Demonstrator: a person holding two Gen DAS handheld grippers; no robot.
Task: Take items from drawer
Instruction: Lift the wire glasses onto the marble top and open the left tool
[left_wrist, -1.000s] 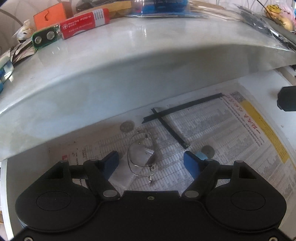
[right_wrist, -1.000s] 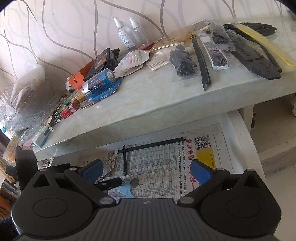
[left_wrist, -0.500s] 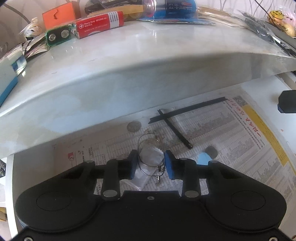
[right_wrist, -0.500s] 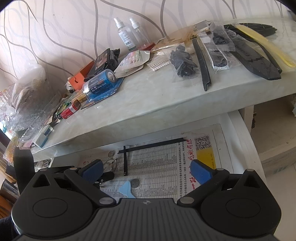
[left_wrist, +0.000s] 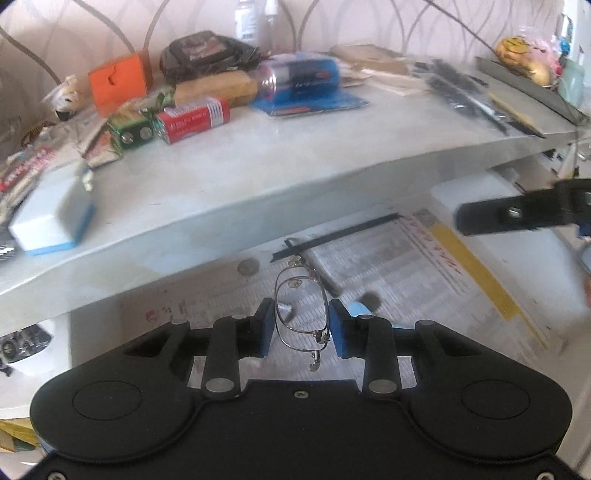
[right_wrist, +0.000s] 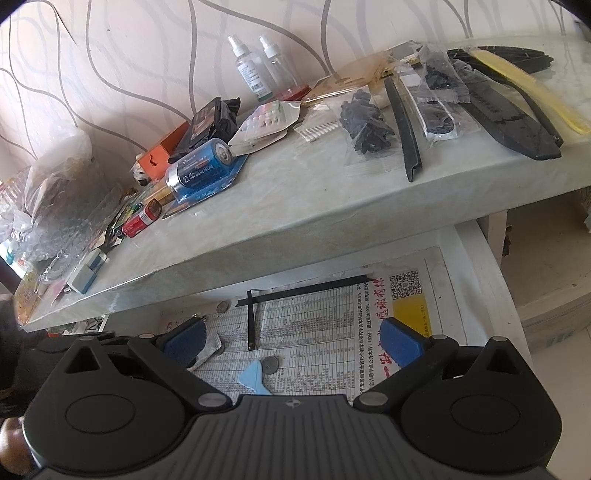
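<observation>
Left hand-held gripper now clamped on the thin wire-framed folded spectacles, blue pads pressing the frame from both sides, where a second ago the jaws stood wide around them. Spectacles lifted clear of the newspaper-lined white drawer, hanging between the pads over the printed liner, below the front edge of the pale marble bench. More of the bench top in sight than before, suggesting a rise out of the drawer. Right hand-held gripper unchanged: jaws spread wide, empty, hovering over the drawer. Left behind in the drawer: crossed black strips, round grey coins, a light blue plastic scrap. First item apparently secured; probably next, a spot on the bench.
</observation>
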